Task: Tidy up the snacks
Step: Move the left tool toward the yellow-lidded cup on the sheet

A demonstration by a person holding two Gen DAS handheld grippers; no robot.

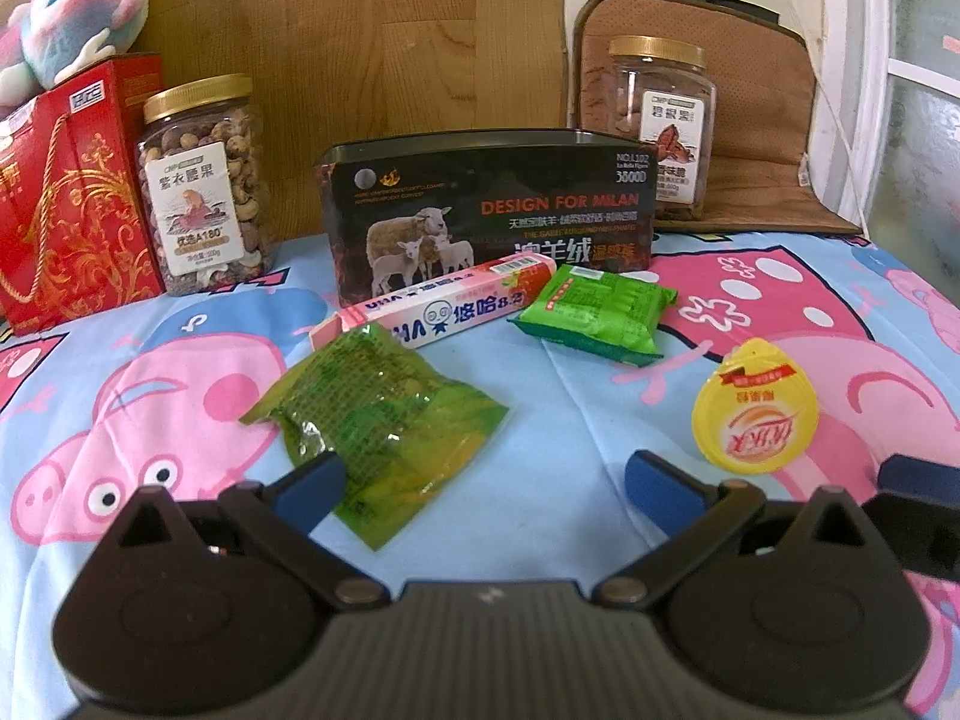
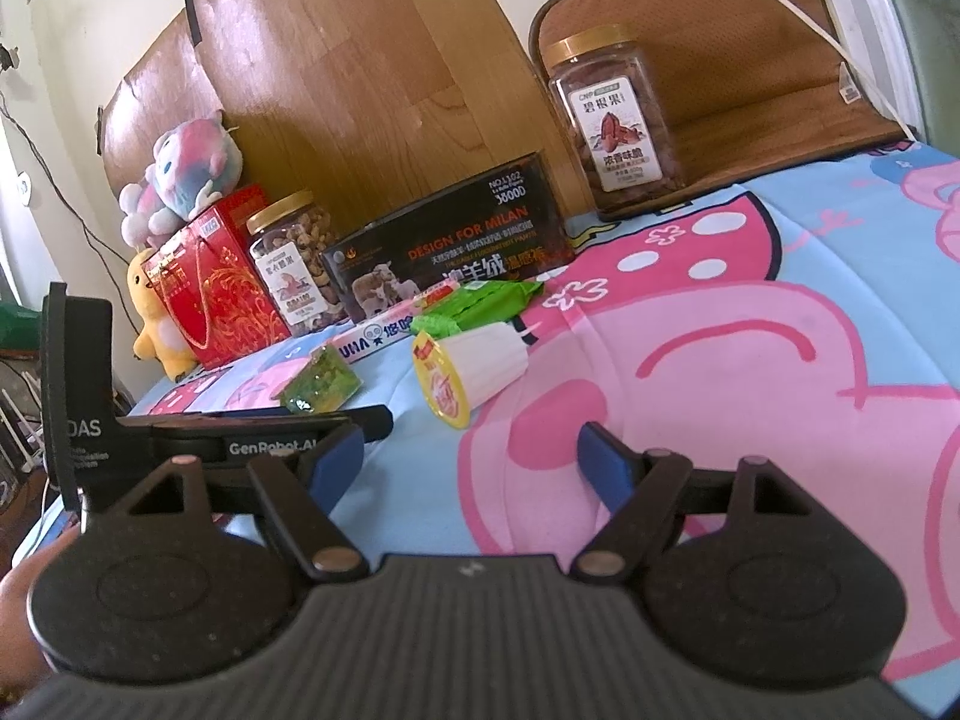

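Several snacks lie on a cartoon-pig bedsheet (image 1: 570, 420) in front of a black open box (image 1: 492, 210) printed with sheep. A clear green packet (image 1: 384, 414) lies by my left gripper's (image 1: 483, 480) left finger. A pink candy stick pack (image 1: 438, 300), a green wrapped snack (image 1: 594, 312) and a yellow-lidded jelly cup (image 1: 753, 414) lie beyond. The left gripper is open and empty. My right gripper (image 2: 471, 459) is open and empty, just short of the jelly cup (image 2: 468, 369), which lies on its side. The black box (image 2: 444, 252) stands behind it.
A cashew jar (image 1: 204, 186) and a red gift bag (image 1: 72, 192) stand at the back left, with a plush toy (image 1: 66, 18) on top. A pecan jar (image 1: 663, 120) stands at the back right on a brown cushion (image 1: 762, 138). The left gripper's body (image 2: 180, 426) shows in the right wrist view.
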